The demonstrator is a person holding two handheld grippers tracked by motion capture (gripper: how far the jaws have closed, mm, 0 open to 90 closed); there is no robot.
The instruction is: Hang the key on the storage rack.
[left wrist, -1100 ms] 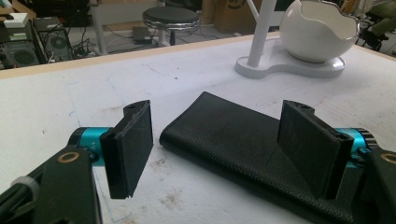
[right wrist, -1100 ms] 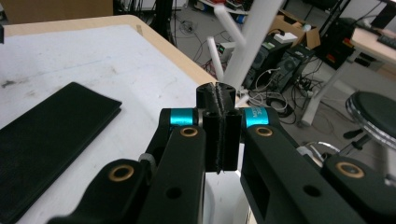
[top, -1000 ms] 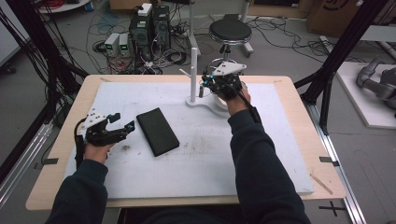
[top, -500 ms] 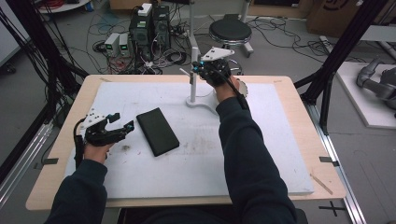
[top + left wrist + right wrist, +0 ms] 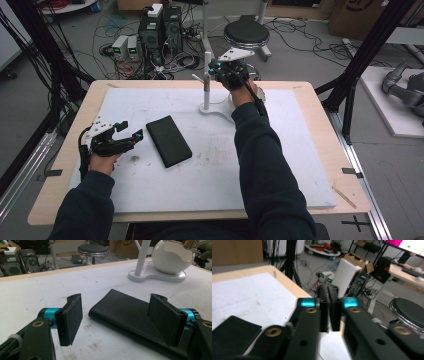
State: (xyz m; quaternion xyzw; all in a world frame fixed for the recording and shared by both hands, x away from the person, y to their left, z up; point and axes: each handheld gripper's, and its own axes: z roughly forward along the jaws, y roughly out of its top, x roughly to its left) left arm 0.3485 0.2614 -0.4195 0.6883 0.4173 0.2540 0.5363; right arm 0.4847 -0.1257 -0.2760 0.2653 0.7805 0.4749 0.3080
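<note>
Left tool (image 5: 120, 315) spread beside flat black leather pouch (image 5: 168, 140); right tool (image 5: 329, 315) nearly pressed together, just parting, empty. Judged pre-grasp; next needed closing on pouch edge.

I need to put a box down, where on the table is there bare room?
The widest bare patch of the white mat lies right of the right sleeve, out to the table's right edge. It is crowded around the black pouch, the left gripper and the white stand.

Black leather-grained pouch (image 5: 168, 140) lying flat on the white table mat, angled diagonally, just beside the open left gripper (image 5: 129, 131)
</note>
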